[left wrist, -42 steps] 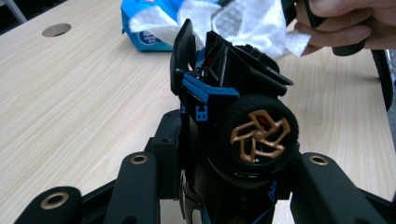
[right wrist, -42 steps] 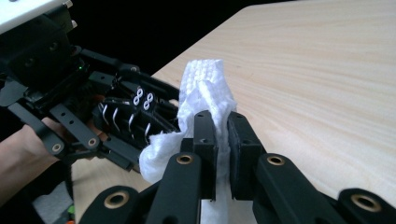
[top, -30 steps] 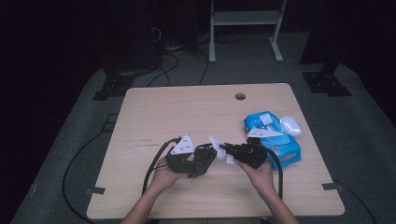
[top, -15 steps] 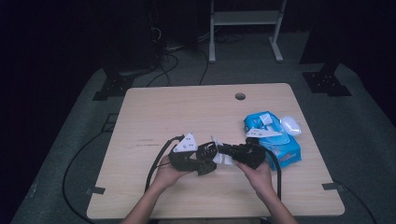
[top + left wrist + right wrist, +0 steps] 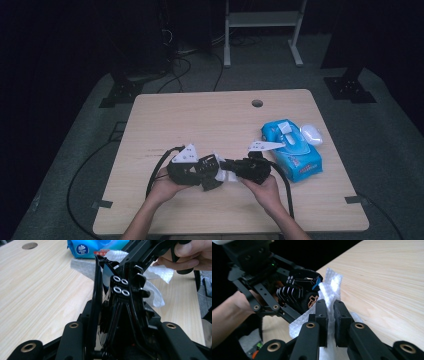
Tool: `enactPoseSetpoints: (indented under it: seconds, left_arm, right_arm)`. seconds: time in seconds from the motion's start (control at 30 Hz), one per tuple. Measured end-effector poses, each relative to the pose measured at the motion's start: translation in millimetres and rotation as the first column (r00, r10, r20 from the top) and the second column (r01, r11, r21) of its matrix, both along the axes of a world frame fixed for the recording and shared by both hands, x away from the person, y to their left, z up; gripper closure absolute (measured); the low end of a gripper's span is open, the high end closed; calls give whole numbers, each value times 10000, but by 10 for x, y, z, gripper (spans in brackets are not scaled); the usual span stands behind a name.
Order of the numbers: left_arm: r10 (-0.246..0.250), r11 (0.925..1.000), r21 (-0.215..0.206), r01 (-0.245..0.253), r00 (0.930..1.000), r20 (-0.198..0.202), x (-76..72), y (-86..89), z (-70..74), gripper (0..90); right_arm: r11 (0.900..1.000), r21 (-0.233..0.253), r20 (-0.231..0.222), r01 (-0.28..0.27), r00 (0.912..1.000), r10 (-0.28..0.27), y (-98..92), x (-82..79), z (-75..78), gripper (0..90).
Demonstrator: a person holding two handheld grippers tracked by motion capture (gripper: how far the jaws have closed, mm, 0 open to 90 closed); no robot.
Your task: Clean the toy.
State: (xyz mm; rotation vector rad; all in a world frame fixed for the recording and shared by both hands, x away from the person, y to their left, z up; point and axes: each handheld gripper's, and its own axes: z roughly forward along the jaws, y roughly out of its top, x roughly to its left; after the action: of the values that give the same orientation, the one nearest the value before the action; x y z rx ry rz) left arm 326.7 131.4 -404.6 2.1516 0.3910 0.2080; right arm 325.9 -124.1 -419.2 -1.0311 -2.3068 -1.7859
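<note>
White wipe (image 5: 332, 287) sits at the near-centre of the table (image 5: 200, 115), pinched between the two grippers. In the right gripper view the right gripper (image 5: 330, 315) has its jaws pressed nearly together on a fold of the wipe; the sheet rises out of the pinch toward 12 o'clock and spills out below toward 7 o'clock. In the left gripper view the left gripper (image 5: 110, 290) has its jaws closed close together around a dark, glossy, thin object; what this is cannot be told, possibly a pair of glasses, since the view is crowded by black parts. The wipe (image 5: 155, 287) lies just behind those jaw tips, at 1 o'clock, touching the right gripper (image 5: 150, 252) that enters from the upper right. In the high view the left gripper (image 5: 192, 170) and right gripper (image 5: 247, 169) meet tip to tip, with the wipe (image 5: 225, 175) between them. A blue wipes pack (image 5: 295, 150) lies at 3 o'clock of the grippers, near the right hand (image 5: 262, 190); its round logo reads "Vinda" (image 5: 83, 250). A small white case (image 5: 311, 134) touches the pack's far end.
</note>
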Motion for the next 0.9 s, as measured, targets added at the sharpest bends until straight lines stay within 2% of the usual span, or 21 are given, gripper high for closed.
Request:
enactPoseSetpoints:
  seconds: [0.3,0.37,0.47,0.53,0.67,0.77,0.9]
  left_arm:
    - [-145,9997,177,143,9999,93,-6,-103,-8,568]
    - [-232,9991,366,228,9997,98,-11,-136,-18,568]
    - [-235,9990,394,231,9997,97,-19,-163,-32,568]
    - [-235,9990,376,231,9996,122,-23,-151,-37,568]
    - [-377,9970,688,368,9992,125,-36,-108,-49,565]
    - [-436,9939,1004,451,9989,-177,-25,-62,-105,564]
    - [-389,9882,1471,433,9987,-328,-12,-57,-196,566]
  right_arm:
    - [9998,179,163,12,9999,-15,-19,-25,82,826]
    - [9997,230,220,-27,9998,22,-22,-40,102,826]
    - [9999,-12,461,-100,9989,100,3,-69,135,826]
    - [9999,-25,420,-123,9990,124,3,-63,133,826]
    - [9996,-38,437,-262,9987,263,62,-79,118,827]
    - [9986,-194,436,-488,9978,496,160,-90,90,828]
    - [9964,-716,397,-455,9980,484,226,-73,32,828]
